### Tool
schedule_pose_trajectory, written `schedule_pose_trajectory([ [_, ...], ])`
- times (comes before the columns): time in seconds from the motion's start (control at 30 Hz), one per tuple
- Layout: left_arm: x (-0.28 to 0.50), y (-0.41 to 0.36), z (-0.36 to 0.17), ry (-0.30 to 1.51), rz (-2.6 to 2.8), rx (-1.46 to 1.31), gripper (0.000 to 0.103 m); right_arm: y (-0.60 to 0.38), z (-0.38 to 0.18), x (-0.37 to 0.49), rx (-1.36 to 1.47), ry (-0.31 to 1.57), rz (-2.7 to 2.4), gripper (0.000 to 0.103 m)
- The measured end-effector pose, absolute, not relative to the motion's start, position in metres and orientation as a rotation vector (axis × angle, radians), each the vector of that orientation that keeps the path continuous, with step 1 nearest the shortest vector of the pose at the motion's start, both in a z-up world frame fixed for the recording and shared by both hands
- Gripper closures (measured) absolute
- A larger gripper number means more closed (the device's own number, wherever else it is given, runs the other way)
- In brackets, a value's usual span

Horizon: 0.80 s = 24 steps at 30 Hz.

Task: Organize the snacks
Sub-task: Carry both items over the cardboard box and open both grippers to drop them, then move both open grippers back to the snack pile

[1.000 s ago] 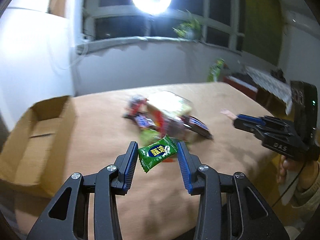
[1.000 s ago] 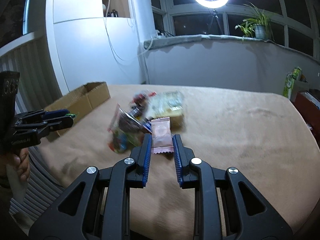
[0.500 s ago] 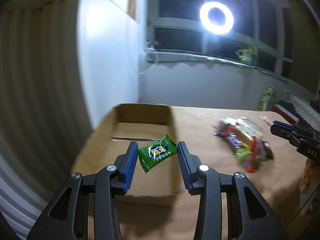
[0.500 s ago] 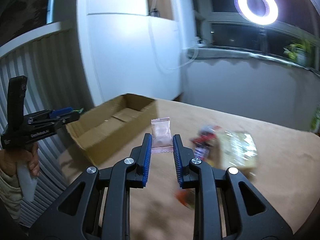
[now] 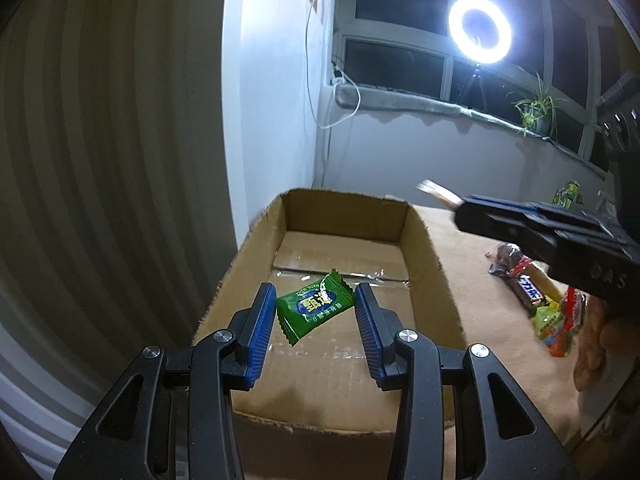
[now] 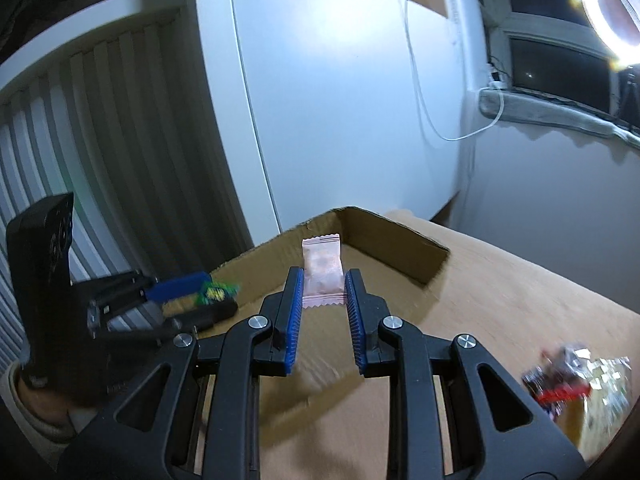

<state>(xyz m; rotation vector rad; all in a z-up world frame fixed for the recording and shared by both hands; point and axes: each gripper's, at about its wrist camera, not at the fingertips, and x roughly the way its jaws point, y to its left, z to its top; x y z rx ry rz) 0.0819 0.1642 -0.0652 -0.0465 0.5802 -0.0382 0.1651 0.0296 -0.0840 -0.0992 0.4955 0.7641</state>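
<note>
over the open cardboard box (image 5: 344,240) at the left edge of the tabletop (image 5: 472,240), the left gripper (image 5: 315,312) holds a green candy packet (image 5: 314,308) clamped between its blue pads, the packet tilted with one crimped end up. it hangs above the box's taped bottom, near the box's near wall.

beside it, the right gripper (image 6: 323,280) pinches a pink sachet (image 6: 323,268) between its ribbed fingers, gripping the lower part so that the upper end stands upright above the tips. it is over the box's near side, and the far corner of the box (image 6: 396,248) shows behind it. from the left camera the right gripper (image 5: 460,210) comes in from the right, level with the box's far right corner, the sachet's pale end (image 5: 438,192) sticking out and blurred. from the right camera the left gripper (image 6: 192,292) shows at the left, blurred, with a bit of green at its tips.

on the tabletop right of the box lies a heap of wrapped snacks (image 5: 536,300), well apart from both grippers. a ring light (image 5: 480,30) glows at the dark window, and a potted plant (image 5: 534,114) stands on the sill.
</note>
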Motion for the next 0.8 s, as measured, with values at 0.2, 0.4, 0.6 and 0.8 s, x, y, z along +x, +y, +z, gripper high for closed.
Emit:
schedule_pose_trajectory([
  [0.2,0.091,0.163,-0.078,0.624,-0.015,-0.056,0.042,0.035,-0.096,0.179,-0.109,0.524,0.751,0.025],
  [0.4,0.079,0.161,-0.076,0.613,0.024,-0.048,0.025,0.0,-0.09,0.144,-0.089,0.477,0.668,0.024],
  [0.6,0.05,0.165,-0.065,0.579,0.041,-0.067,0.023,-0.028,-0.092,0.091,-0.128,0.397,0.586,0.01],
  [0.8,0.018,0.173,-0.056,0.562,0.082,-0.09,0.023,-0.05,-0.102,0.055,-0.053,0.412,0.599,0.01],
])
